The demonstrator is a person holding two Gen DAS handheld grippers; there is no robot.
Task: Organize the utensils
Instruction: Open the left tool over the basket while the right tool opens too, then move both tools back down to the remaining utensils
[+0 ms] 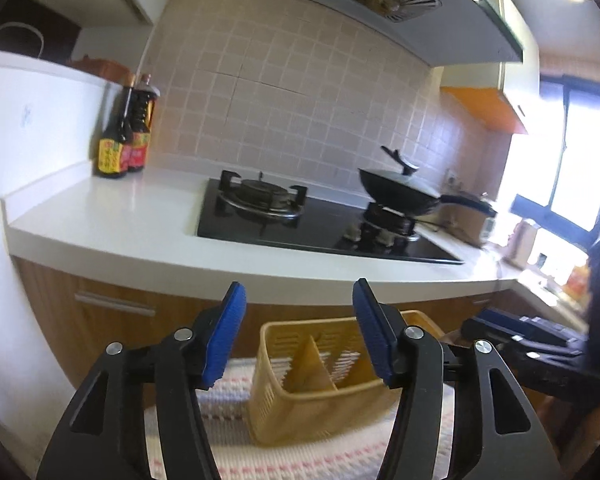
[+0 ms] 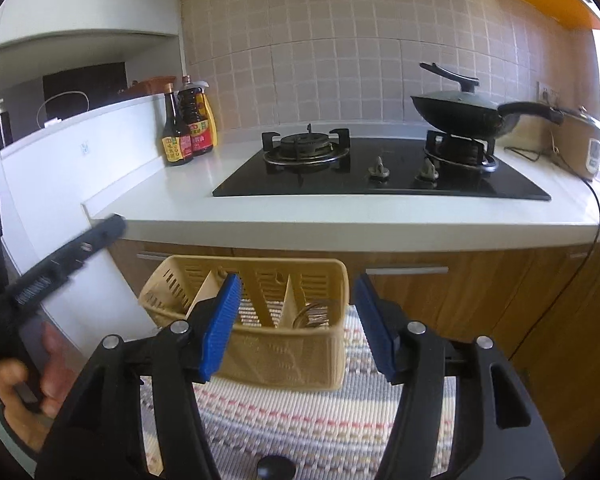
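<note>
Fingers (image 2: 220, 324) of both grippers spread wide above yellow basket (image 2: 284, 356).

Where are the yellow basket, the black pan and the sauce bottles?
yellow basket (image 2: 284, 356): right wrist view, front wall.
black pan (image 2: 456, 114): right wrist view, bowl side.
sauce bottles (image 2: 176, 148): right wrist view, front bottle's label.

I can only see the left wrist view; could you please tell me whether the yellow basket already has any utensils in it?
Observer: Yes, the right wrist view shows metal utensils in the right-hand compartment of the basket.
Operator: Thank you. Are the right tongs holding anything?
Observer: No, the right tongs are open and empty, above the striped cloth.
Operator: And how is my left tool held?
Observer: A bare hand grips its handle at the left edge.
</note>
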